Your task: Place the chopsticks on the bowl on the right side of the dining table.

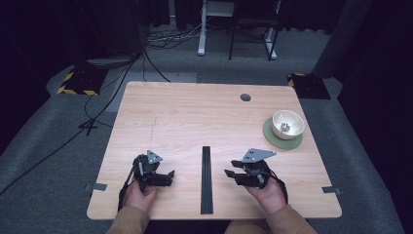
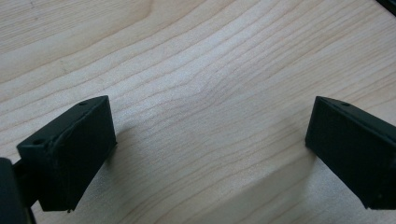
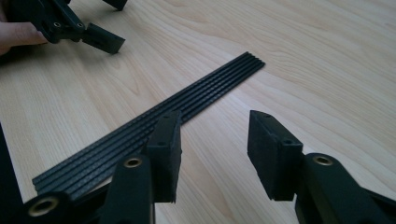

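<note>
A long black ribbed strip (image 1: 207, 179) lies on the wooden table (image 1: 195, 117), running from the near edge toward the middle; it crosses the right gripper view (image 3: 154, 123) diagonally. My left gripper (image 1: 170, 176) rests low on the table left of the strip, open, its jaws wide apart over bare wood (image 2: 210, 140). Right of the strip my right gripper (image 1: 227, 172) is open too, with nothing between its jaws (image 3: 212, 149). In the right gripper view the left gripper (image 3: 100, 21) is visible at top left, beyond the strip.
A cream bowl (image 1: 288, 124) with a small metal object inside stands on a round green mat (image 1: 270, 137) at the table's right. A dark round hole (image 1: 245, 97) sits near the far edge. Cables and stands lie on the floor behind.
</note>
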Available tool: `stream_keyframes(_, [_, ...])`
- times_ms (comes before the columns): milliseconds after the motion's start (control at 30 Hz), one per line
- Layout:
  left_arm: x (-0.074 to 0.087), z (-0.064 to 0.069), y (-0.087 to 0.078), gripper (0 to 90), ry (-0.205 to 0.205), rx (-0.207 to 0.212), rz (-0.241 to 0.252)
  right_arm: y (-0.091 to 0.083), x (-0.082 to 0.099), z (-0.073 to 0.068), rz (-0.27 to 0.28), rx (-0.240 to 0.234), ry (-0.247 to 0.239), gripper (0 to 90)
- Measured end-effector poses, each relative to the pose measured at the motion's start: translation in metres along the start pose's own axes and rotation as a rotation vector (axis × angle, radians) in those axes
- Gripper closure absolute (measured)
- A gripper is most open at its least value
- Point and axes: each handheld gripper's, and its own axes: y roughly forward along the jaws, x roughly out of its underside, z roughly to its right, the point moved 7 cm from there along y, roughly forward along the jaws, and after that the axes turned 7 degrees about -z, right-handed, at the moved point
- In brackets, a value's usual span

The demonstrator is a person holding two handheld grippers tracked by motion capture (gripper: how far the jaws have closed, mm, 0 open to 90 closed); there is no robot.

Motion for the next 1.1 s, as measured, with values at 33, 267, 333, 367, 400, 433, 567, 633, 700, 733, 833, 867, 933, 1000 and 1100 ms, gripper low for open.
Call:
stream_keyframes(33, [0.000,0.000,0.000,2.0,-0.001,0.000,-0.001,0.004,-0.002,-0.002,-0.001,-0.006,-0.001,56.3])
stream_keyframes(267, [0.001,0.000,0.000,2.0,-0.003,-0.002,-0.001,0.031,-0.005,-0.014,-0.027,-0.004,-0.005,55.2])
stream_keyframes(333, [0.001,0.000,0.000,2.0,-0.003,-0.002,-0.001,0.036,-0.004,-0.015,-0.031,-0.006,0.006,55.2])
stream_keyframes(367, [0.001,0.000,0.000,2.0,-0.003,-0.002,-0.001,0.039,-0.003,-0.015,-0.031,-0.010,0.001,55.2])
stream_keyframes(400, [0.001,0.000,0.000,2.0,-0.003,-0.002,-0.001,0.041,-0.003,-0.016,-0.029,-0.013,0.018,55.1])
stream_keyframes(433, [0.000,0.000,0.000,2.0,-0.003,-0.002,-0.001,0.043,-0.002,-0.016,-0.032,-0.018,0.020,54.5])
stream_keyframes(567, [0.001,0.000,0.000,2.0,-0.003,-0.002,-0.001,0.052,0.002,-0.019,-0.027,-0.019,0.026,52.3])
stream_keyframes(633, [0.001,0.000,0.000,2.0,-0.003,-0.002,-0.001,0.056,0.004,-0.022,-0.035,-0.015,0.014,51.4])
stream_keyframes(700, [0.001,0.000,-0.001,2.0,0.001,-0.004,-0.003,0.059,0.005,-0.024,-0.040,-0.007,-0.003,51.1])
stream_keyframes(733, [0.001,0.000,-0.001,2.0,0.001,-0.004,-0.003,0.060,0.005,-0.025,-0.040,-0.007,-0.001,51.1])
stream_keyframes(833, [0.001,0.000,-0.001,2.0,0.001,-0.005,-0.003,0.063,0.006,-0.027,-0.045,0.002,-0.017,50.8])
stream_keyframes(867, [0.001,0.000,-0.001,2.0,-0.001,-0.003,-0.003,0.064,0.006,-0.027,-0.044,0.006,-0.013,50.7])
stream_keyframes(933, [0.001,0.000,-0.001,2.0,0.001,-0.004,-0.003,0.064,0.007,-0.027,-0.052,0.004,-0.013,50.2])
stream_keyframes(1000, [0.001,0.000,-0.001,2.0,0.001,-0.004,-0.003,0.065,0.008,-0.027,-0.054,0.008,-0.018,50.0])
stream_keyframes(1100, [0.001,0.000,-0.001,2.0,0.001,-0.004,-0.003,0.066,0.008,-0.027,-0.059,0.014,-0.015,50.1])
